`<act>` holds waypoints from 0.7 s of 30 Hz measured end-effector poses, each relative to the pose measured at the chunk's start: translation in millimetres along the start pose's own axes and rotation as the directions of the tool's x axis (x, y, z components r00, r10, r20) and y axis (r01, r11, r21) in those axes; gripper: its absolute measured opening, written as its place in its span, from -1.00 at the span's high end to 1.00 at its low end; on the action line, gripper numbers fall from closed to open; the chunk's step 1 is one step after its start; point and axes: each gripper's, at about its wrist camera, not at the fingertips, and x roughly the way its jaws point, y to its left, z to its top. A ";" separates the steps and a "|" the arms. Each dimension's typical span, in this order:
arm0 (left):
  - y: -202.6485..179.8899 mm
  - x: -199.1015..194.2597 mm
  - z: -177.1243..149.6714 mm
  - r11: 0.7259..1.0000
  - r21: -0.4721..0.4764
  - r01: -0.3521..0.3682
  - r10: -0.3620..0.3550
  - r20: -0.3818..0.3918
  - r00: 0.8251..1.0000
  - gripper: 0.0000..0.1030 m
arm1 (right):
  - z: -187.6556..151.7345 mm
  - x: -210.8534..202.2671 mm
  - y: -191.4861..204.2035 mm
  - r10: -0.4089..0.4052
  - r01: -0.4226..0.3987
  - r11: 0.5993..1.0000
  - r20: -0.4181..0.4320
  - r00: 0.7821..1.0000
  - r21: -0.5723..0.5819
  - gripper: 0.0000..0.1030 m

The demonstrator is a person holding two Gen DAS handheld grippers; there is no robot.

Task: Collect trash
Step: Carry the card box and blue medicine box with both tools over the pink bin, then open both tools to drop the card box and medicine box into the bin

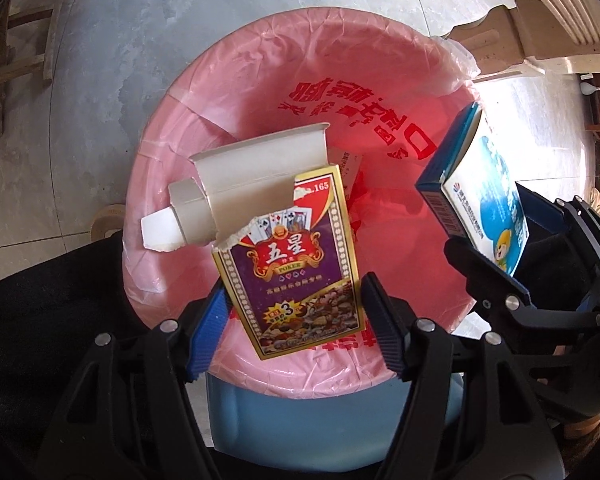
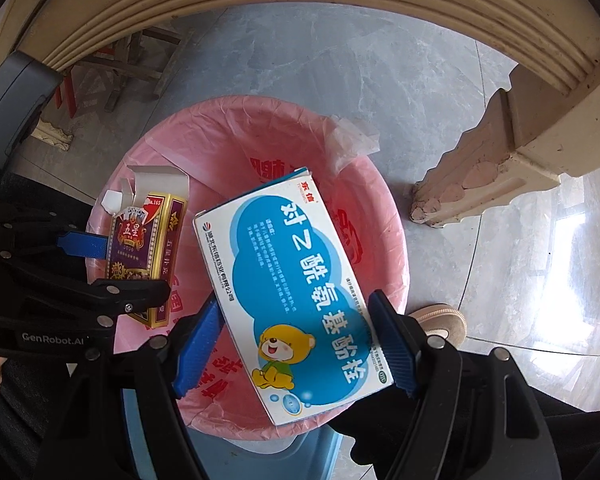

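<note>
The left gripper (image 1: 292, 312) pinches a purple and gold cardboard playing-card box (image 1: 288, 264) with a torn, open white top flap. In the left wrist view the box sits in the middle of the frame. Its lower half is between the two blue pads (image 1: 208, 328), one on each long side, and the torn flap sticks out toward the upper left.

The right gripper (image 2: 296, 344) pinches a white and blue cardboard medicine box (image 2: 296, 292) with a yellow cartoon bear on it. In the right wrist view the box fills the middle of the frame. The jaws press on its two long edges near the bear end, and the far end tilts toward the upper middle.

Both boxes hang over a round bin lined with a pink plastic bag (image 1: 260, 64) that has red writing. The bin stands on a grey stone-look floor (image 2: 380, 60). The card box is over the left part of the bin and the medicine box is more to the right. They are near each other but not touching.

I think both boxes are light and likely empty. Thin card like this is a bit stiff but squashes if squeezed hard, so the flat sides near the middle are the best place to hold. The shiny print may be a little slippery. The torn flap is weak and no good for holding. Once let go, each box should drop straight into the bag.
</note>
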 end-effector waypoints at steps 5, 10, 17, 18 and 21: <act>-4.5 2.5 -0.8 0.999 0.017 -0.051 0.051 -0.008 0.999 -0.27 | 2.3 3.7 -1.5 0.006 -0.006 1.000 -0.011 1.000 -0.003 -0.40; -4.8 3.3 -1.4 0.997 0.015 -0.078 0.078 -0.005 0.997 -0.28 | 4.1 7.9 2.3 -0.003 0.003 1.000 -0.019 1.000 -0.019 -0.42; -3.3 -2.0 -5.9 0.993 0.000 -0.122 0.122 0.016 0.992 -0.36 | 4.9 11.2 5.9 -0.016 0.016 0.999 -0.015 1.000 -0.029 -0.52; -2.7 -2.7 -6.5 0.992 -0.004 -0.125 0.125 0.020 0.992 -0.37 | 4.7 11.4 6.0 -0.015 0.014 0.999 -0.016 1.000 -0.028 -0.55; -0.2 -6.1 -8.6 0.989 -0.012 -0.145 0.146 0.037 0.989 -0.43 | 4.4 11.7 5.5 -0.015 0.015 1.000 -0.020 1.000 -0.025 -0.55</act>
